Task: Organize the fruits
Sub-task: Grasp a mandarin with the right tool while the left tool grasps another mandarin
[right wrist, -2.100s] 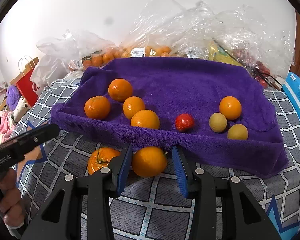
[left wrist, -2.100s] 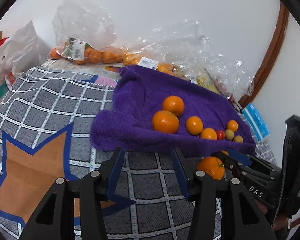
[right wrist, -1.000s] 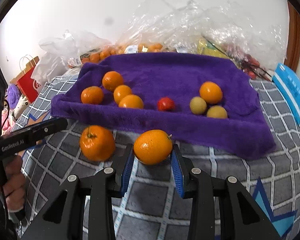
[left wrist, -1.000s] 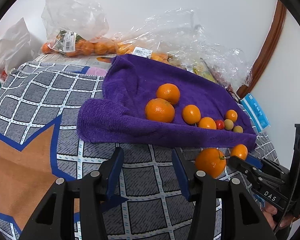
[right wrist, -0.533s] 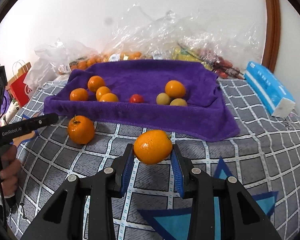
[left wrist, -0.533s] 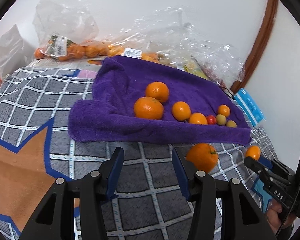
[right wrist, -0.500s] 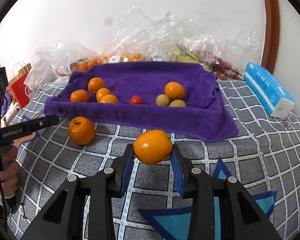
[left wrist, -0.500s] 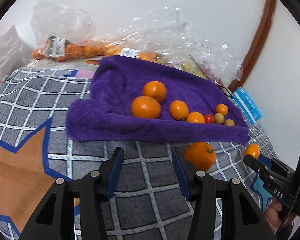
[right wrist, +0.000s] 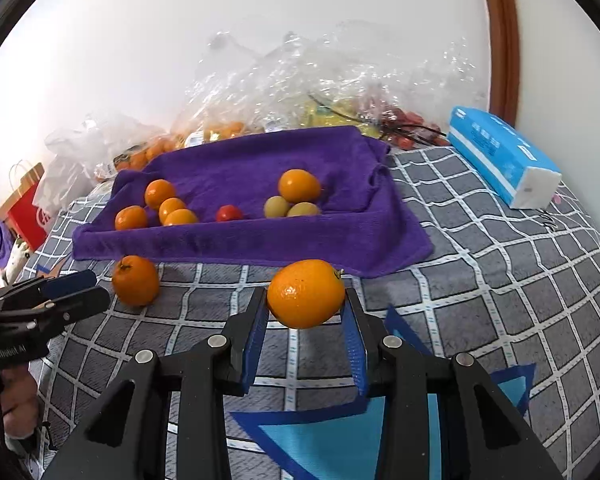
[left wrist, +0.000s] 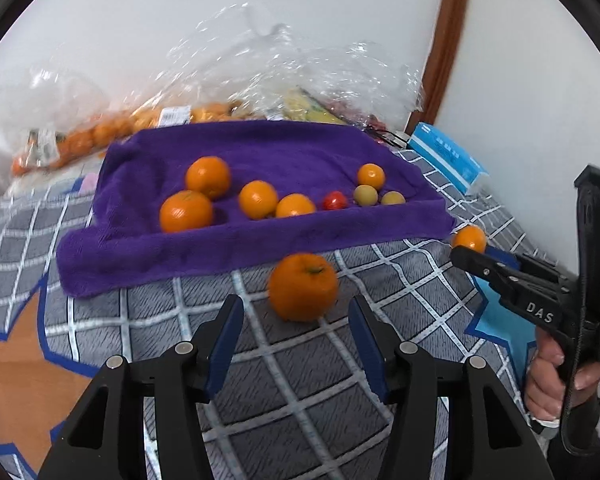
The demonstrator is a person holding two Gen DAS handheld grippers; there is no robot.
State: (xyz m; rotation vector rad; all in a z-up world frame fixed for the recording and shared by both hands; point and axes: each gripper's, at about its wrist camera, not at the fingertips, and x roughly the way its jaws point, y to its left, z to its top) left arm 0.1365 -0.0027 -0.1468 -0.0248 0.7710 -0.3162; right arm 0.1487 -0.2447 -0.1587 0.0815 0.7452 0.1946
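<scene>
A grey checked cover (right wrist: pixel 500 280) w/ blue and orange star shapes is spreading over the whole surface; I cannot tell if a bed or a counter is lying under it. On it, toward the wall, a purple towel (right wrist: pixel 260 160) is lying w/ raised edges, and behind it clear plastic bags (right wrist: pixel 300 80) w/ more fruit are piling up. A blue tissue pack (right wrist: pixel 500 152) is sitting to the right of the towel, apart from it.

On the towel, in the left wrist view: 4 oranges (left wrist: pixel 208 176) are grouping on the left, then a small red fruit (left wrist: pixel 335 200), 2 yellow-green fruits (left wrist: pixel 366 194) and 1 more small orange (left wrist: pixel 371 175) on the right.

The right gripper (right wrist: pixel 306 312) is holding an orange (right wrist: pixel 306 293) above the cover, in front of the towel's near edge; its fingers (right wrist: pixel 256 332) are standing narrow and pressing on both sides of the fruit. In the left wrist view this same orange (left wrist: pixel 469 238) is showing at the tip of the right gripper (left wrist: pixel 466 254), just beside the towel's right corner.

The left gripper (left wrist: pixel 296 332) is pointing down at a second orange w/ a green stem (left wrist: pixel 302 286), which is resting on the cover just in front of the towel. Its fingers (left wrist: pixel 224 336) are opening, moderately wide; the orange is lying ahead of the tips, not touched. In the right wrist view this orange (right wrist: pixel 136 280) is lying just beside the left gripper (right wrist: pixel 76 292)
</scene>
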